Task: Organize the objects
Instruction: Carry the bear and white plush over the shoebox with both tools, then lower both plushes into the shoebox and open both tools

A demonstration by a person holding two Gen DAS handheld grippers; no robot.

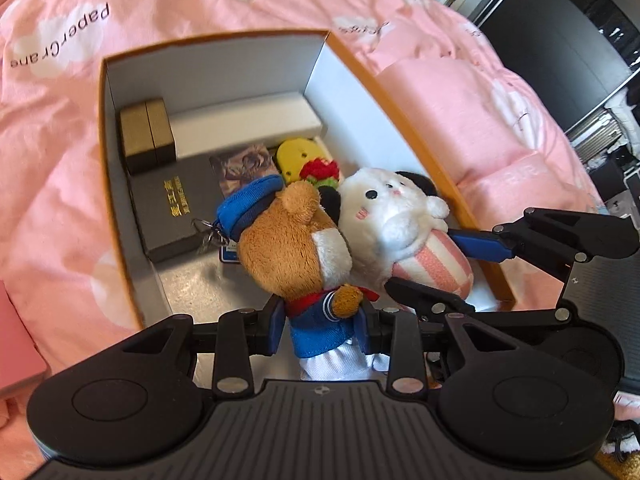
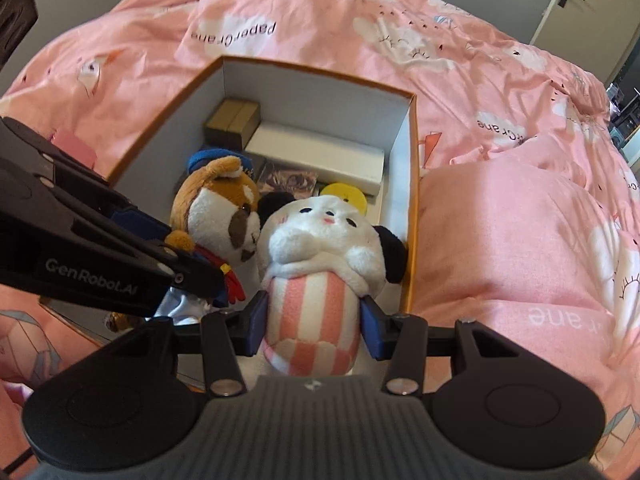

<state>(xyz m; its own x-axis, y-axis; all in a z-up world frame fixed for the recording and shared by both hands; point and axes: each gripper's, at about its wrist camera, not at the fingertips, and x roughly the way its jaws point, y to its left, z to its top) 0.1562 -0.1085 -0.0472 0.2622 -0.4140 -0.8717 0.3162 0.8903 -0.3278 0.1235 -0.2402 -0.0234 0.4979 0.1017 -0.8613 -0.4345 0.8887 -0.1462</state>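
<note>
Jaws of the left gripper point(image 1: 323, 330) are clamped on the blue-jacketed body of a brown bear plush point(image 1: 296, 248), its blue pads pressed against both sides of the torso. Jaws of the right gripper point(image 2: 313, 322) are clamped on the pink-and-white striped body of a white panda plush point(image 2: 320, 240). Both toys hang side by side, touching, above the open orange-rimmed box point(image 1: 105, 128) that sits on the pink bed cover point(image 1: 72, 184).

From the left wrist view, the panda sits at about 2 o'clock from the bear, with the right gripper reaching in from 3 o'clock. From the right wrist view, the bear lies at 9 o'clock from the panda.

Inside the box, a pair of tan cases point(image 1: 147, 136) stands in the far corner at 11 o'clock, a long white box point(image 1: 248, 124) lies along the far wall at 12 o'clock, a black box with gold lettering point(image 1: 172, 208) lies beneath the tan cases, and a yellow disc point(image 1: 294, 156) shows beside a patterned card point(image 1: 244, 166).
</note>
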